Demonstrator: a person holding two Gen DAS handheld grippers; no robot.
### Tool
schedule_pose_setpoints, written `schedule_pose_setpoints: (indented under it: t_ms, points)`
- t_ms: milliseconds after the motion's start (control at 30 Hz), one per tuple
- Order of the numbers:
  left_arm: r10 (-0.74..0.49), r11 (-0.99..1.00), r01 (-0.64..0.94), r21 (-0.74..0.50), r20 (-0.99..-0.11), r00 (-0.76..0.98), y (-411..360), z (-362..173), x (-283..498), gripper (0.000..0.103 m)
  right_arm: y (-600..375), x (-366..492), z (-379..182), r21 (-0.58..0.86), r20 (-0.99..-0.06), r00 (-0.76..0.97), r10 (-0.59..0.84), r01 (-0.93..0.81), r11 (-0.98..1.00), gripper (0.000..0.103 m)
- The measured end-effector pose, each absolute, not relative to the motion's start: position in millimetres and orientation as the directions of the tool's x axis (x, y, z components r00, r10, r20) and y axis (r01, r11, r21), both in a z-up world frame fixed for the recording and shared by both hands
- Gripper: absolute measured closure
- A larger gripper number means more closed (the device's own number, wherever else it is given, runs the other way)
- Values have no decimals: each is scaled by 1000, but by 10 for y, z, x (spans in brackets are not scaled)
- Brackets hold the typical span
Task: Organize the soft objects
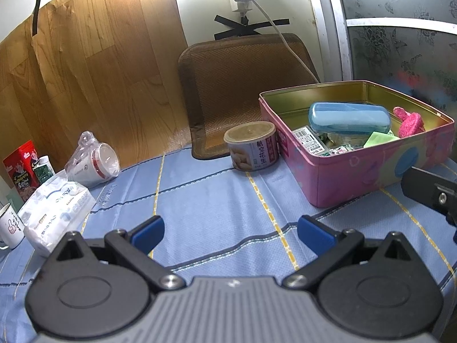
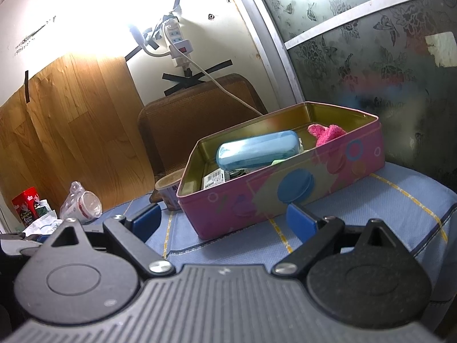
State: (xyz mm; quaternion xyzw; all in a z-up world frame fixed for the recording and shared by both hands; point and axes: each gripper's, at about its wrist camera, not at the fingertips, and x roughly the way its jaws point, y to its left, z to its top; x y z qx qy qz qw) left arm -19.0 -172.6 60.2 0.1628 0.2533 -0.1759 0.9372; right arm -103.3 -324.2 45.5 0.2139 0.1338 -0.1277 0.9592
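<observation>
A pink tin box (image 1: 351,171) stands open on the blue cloth at the right; it also shows in the right wrist view (image 2: 257,197). Inside lie a blue case (image 1: 348,117) (image 2: 257,150), a fuzzy pink soft item (image 1: 410,123) (image 2: 327,134), a green piece (image 1: 380,137) and small packets. A white soft tissue pack (image 1: 54,211) lies at the left. My left gripper (image 1: 230,231) is open and empty above the cloth, short of the box. My right gripper (image 2: 225,221) is open and empty, close to the box's front wall; part of it shows in the left wrist view (image 1: 431,194).
A round can (image 1: 251,145) stands left of the box. A wrapped cup (image 1: 94,163), a red package (image 1: 21,165) and a white mug (image 1: 10,225) sit at the left. A brown woven mat (image 1: 245,85) leans on the wall. A white cable (image 1: 291,43) hangs behind.
</observation>
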Motion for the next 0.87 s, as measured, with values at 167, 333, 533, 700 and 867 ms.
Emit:
schedule_pose_setpoints:
  t_ms: [167, 333, 533, 700, 867]
  points:
    - [-250, 883, 415, 218, -530, 810, -1728, 592, -187, 0, -3225, -1027, 443, 374, -313, 931, -190, 304, 876, 7]
    - [-250, 883, 416, 219, -531, 810, -1733, 591, -189, 0, -3223, -1026, 444, 373, -312, 931, -191, 304, 877, 7]
    - [-250, 883, 416, 218, -531, 809, -1739, 594, -193, 0, -3223, -1025, 445, 373, -312, 931, -190, 304, 877, 7]
    - [-257, 878, 424, 221, -530, 808, -1748, 603, -198, 0, -3228, -1020, 454, 370, -312, 931, -189, 303, 878, 7]
    - [-304, 868, 465, 177, -550, 778, -1725, 616, -178, 0, -3221, -1016, 471, 365, -313, 930, -191, 304, 880, 7]
